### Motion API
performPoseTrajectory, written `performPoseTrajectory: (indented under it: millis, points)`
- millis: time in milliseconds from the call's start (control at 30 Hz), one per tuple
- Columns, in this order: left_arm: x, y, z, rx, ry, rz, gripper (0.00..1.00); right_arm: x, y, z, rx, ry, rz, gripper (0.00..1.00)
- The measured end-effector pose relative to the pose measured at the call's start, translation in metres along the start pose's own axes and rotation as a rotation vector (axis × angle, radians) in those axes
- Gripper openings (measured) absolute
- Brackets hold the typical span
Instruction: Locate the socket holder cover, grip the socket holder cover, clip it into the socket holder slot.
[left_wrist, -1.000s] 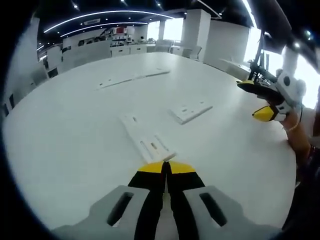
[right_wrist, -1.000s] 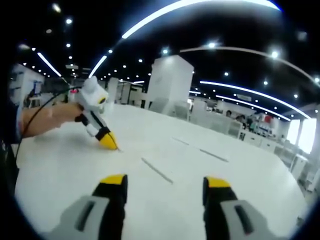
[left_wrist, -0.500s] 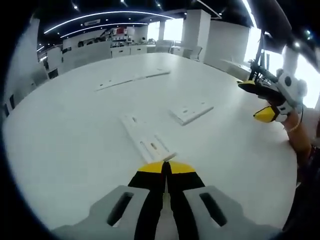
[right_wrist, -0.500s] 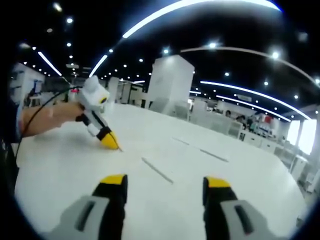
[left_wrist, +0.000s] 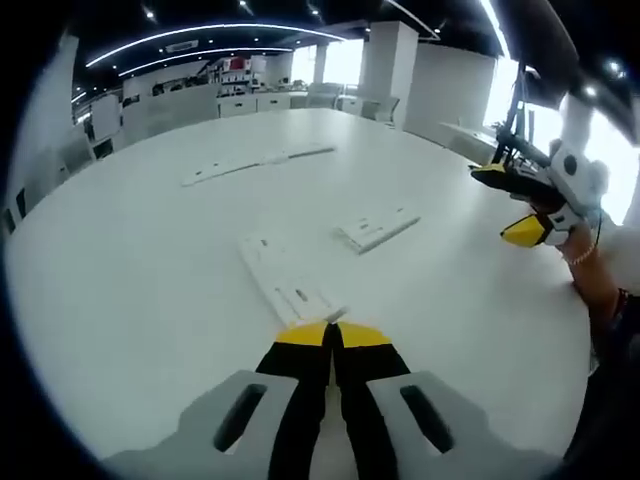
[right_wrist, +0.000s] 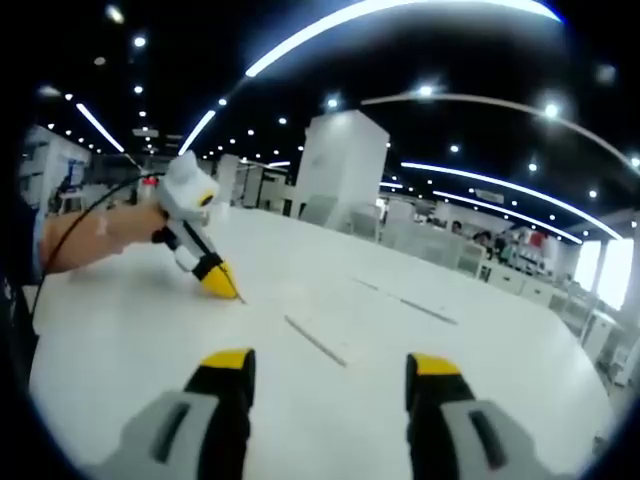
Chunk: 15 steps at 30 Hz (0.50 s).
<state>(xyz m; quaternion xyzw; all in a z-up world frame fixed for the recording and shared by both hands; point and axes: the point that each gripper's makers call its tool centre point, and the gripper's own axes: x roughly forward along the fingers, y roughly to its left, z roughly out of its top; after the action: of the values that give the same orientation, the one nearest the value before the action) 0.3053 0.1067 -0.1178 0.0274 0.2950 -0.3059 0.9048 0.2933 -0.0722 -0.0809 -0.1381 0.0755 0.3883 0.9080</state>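
In the left gripper view, our left gripper (left_wrist: 332, 335) has its two yellow-tipped jaws pressed together with no gap between them. The tips sit on, or just above, the near end of a long white socket holder (left_wrist: 281, 282) that lies flat on the white bench (left_wrist: 130, 300); we cannot tell whether the jaws pinch its edge or merely touch it. Beyond this strip and to its right lies a shorter white plate with small slots, the socket holder cover (left_wrist: 378, 227), flat on the bench and apart from the long strip. Farther back, toward the far edge of the bench, lie two more thin white strips (left_wrist: 255, 162), end to end.

At the right edge of the same view, our right gripper (left_wrist: 520, 205) is held in a hand (left_wrist: 600, 285) above the bench, its jaws parted, with nothing between them.

In the right gripper view, the right gripper (right_wrist: 330, 365) shows its own two jaws wide apart and empty, well above the bench (right_wrist: 120, 350). The left gripper (right_wrist: 222, 285) appears at the left, tip down at the bench surface. A thin white strip (right_wrist: 315, 340) lies on the bench ahead, seen edge-on.
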Motion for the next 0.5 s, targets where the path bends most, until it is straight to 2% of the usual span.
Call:
performPoseTrajectory:
  millis: [133,333,500]
  points:
    - [-0.010,-0.012,0.015,0.028,-0.070,-0.044,0.12,0.000,0.001,0.002,-0.001,-0.006,0.006,0.61]
    - [-0.037,-0.031,0.041,0.080,-0.236,-0.126,0.19,-0.006,0.003,0.011,0.008,-0.051,0.018,0.62]
    - [-0.057,-0.033,0.045,0.090,-0.327,-0.151,0.24,-0.010,0.006,0.022,0.001,-0.102,0.039,0.62]
